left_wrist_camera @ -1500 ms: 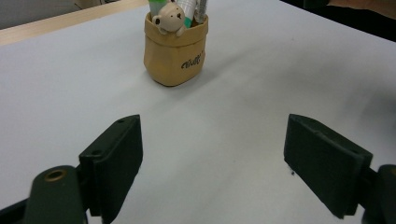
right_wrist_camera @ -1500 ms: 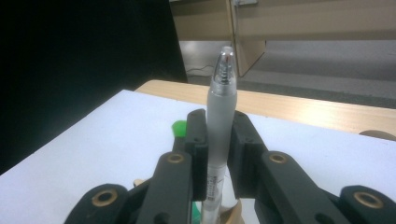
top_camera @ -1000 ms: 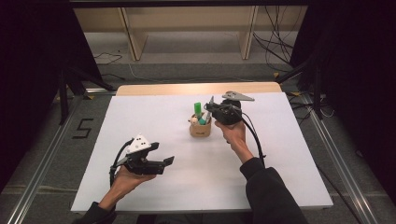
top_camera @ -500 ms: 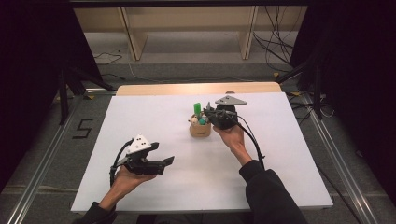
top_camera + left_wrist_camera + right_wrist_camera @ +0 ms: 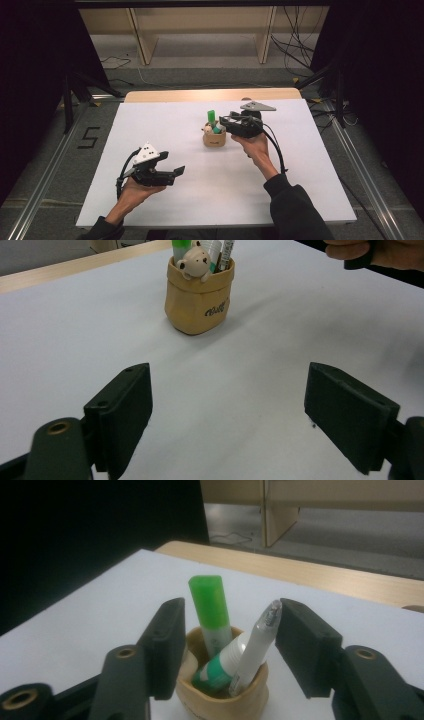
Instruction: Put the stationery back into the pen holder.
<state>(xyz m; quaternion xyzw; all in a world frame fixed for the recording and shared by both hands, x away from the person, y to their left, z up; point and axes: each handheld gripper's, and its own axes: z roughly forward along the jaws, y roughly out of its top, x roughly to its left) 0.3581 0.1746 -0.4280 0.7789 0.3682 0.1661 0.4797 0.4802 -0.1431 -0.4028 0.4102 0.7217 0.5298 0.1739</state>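
Observation:
A tan pouch holder (image 5: 214, 139) with a small bear figure (image 5: 192, 262) stands mid-table. In it are a green marker (image 5: 210, 605), a white-and-green tube (image 5: 220, 667) and a white pen (image 5: 255, 650). My right gripper (image 5: 224, 123) hovers at the holder's right side and top, its jaws having just been opening. In the right gripper view (image 5: 230, 607) the pen and marker stand between the spread jaws, with the pen's tip close to the right-hand jaw. My left gripper (image 5: 177, 172) rests open at the front left, pointing toward the holder (image 5: 197, 300), with nothing between its jaws (image 5: 227, 405).
The white table top (image 5: 300, 190) ends in a wooden strip (image 5: 210, 95) at the far edge. Beyond it are shelf legs (image 5: 142, 42) and floor cables. Metal rails run along both sides, and a "5" mark (image 5: 89, 137) lies on the floor at the left.
The right gripper has sunk slightly at the holder. The left hand and gripper have stayed put.

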